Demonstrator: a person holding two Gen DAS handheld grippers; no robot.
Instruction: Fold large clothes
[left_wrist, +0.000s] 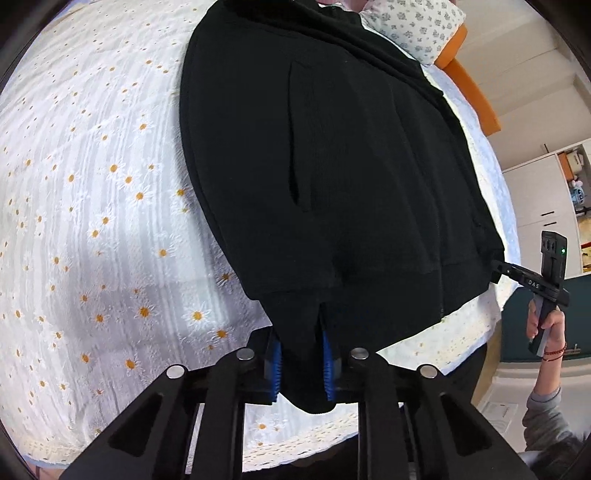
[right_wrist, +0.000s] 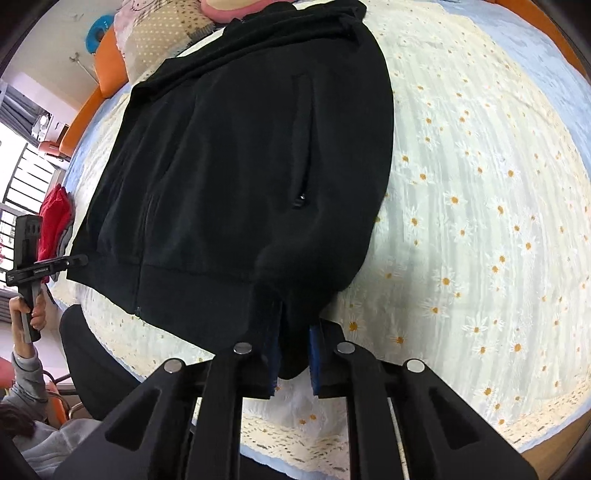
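A black zip jacket (left_wrist: 351, 166) lies flat on a white daisy-print bedspread (left_wrist: 92, 221), its ribbed hem nearest me. My left gripper (left_wrist: 302, 354) is shut on one hem corner, black cloth bunched between its blue pads (left_wrist: 275, 365). At the far right of the left wrist view, the right gripper (left_wrist: 496, 266) pinches the opposite hem corner. In the right wrist view the jacket (right_wrist: 240, 166) fills the middle. There my right gripper (right_wrist: 294, 350) is shut on its hem corner, and the left gripper (right_wrist: 75, 261) bites the hem at the far left.
A floral pillow (left_wrist: 417, 26) and an orange bed frame (left_wrist: 476, 96) lie beyond the jacket's collar. A red cloth (right_wrist: 55, 218) sits on the bed near a barred window (right_wrist: 18, 177). A white cabinet (left_wrist: 535, 206) stands past the bed's edge. Bedspread (right_wrist: 480, 221) stretches beside the jacket.
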